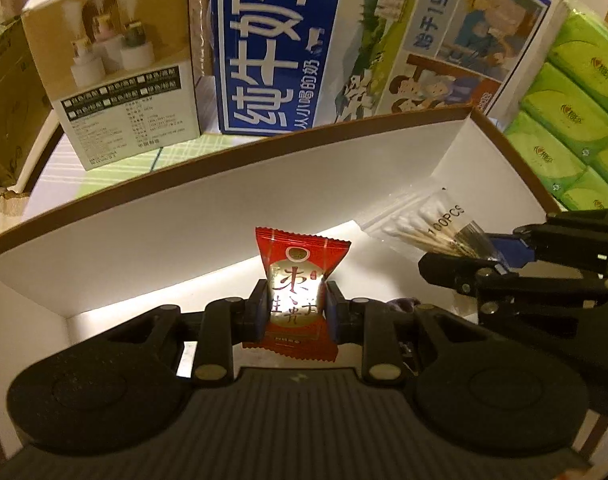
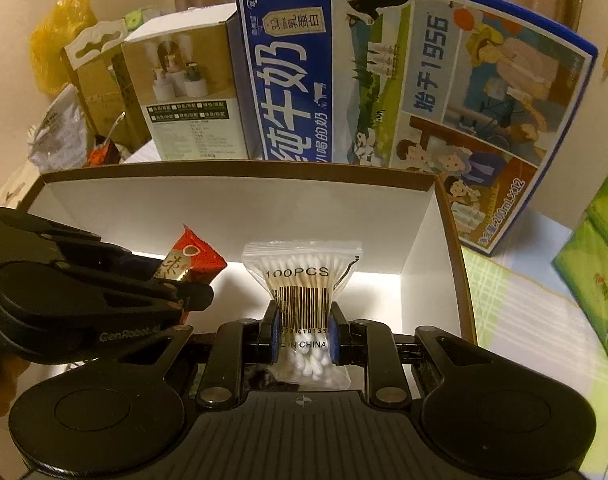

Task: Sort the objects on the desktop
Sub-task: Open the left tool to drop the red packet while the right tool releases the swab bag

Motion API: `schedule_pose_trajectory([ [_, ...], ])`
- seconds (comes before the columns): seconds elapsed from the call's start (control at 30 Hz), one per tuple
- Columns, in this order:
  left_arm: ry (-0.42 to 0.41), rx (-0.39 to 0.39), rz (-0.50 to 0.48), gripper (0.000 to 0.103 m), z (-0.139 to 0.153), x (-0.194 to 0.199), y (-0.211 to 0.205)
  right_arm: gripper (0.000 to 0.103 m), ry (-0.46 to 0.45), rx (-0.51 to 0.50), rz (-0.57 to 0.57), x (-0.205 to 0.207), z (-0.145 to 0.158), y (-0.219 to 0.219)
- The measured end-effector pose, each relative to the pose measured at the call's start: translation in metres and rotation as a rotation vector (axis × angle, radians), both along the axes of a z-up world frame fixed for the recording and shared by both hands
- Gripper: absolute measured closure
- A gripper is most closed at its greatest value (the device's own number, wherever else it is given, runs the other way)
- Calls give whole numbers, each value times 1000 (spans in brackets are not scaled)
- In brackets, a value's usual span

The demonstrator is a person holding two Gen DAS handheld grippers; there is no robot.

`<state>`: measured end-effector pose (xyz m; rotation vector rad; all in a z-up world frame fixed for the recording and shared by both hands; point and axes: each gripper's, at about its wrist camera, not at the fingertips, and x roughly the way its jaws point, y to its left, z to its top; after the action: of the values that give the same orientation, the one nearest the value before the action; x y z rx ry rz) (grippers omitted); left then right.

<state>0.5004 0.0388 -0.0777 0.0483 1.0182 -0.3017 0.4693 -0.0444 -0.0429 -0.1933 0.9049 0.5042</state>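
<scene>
Left wrist view: the left claw (image 1: 292,308) is clamped on a red foil candy sachet with gold lettering (image 1: 300,276), which stands upright between the two blue-padded fingers at the frame's centre, above the floor of a white-lined, brown-edged open cardboard box (image 1: 224,184). At the right edge of the frame the right claw (image 1: 485,254) enters from the side, closed on a clear zip bag of cotton swabs marked "100PCS" (image 1: 419,224), also inside the box.

Right wrist view: the swab bag (image 2: 304,280) sits at centre, pinched at its barcode waist by the right claw (image 2: 304,328); the left claw (image 2: 184,292) reaches in from the left edge with the sachet (image 2: 196,256) tilted.

The sachet's lower part is hidden behind the left claw's fingers, and glare washes out its middle. Behind the box stand a blue-and-white milk carton case (image 1: 272,48) and a small white-and-tan product box (image 1: 120,68); green tissue packs (image 1: 575,92) are cut off at the right. Both claws point steeply downward into the box.
</scene>
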Motion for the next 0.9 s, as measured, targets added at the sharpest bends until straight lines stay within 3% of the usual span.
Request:
schedule_pose_trajectory([
  [0.43,8,7,-1,78,-11,12,2,83,-1,-6,14,4,-3,0],
  [0.7,8,-2,7,71,-8,9,11,82,-19,3,37,1,-2,-1],
  [0.77,3,-4,5,68,-4,7,14,73,-32,4,39,-1,0,0],
  [0.83,-7,5,5,64,0,3,16,50,-52,9,44,-5,2,-1],
  [0.9,-20,10,6,61,4,0,20,45,-58,29,61,-9,6,-2],
])
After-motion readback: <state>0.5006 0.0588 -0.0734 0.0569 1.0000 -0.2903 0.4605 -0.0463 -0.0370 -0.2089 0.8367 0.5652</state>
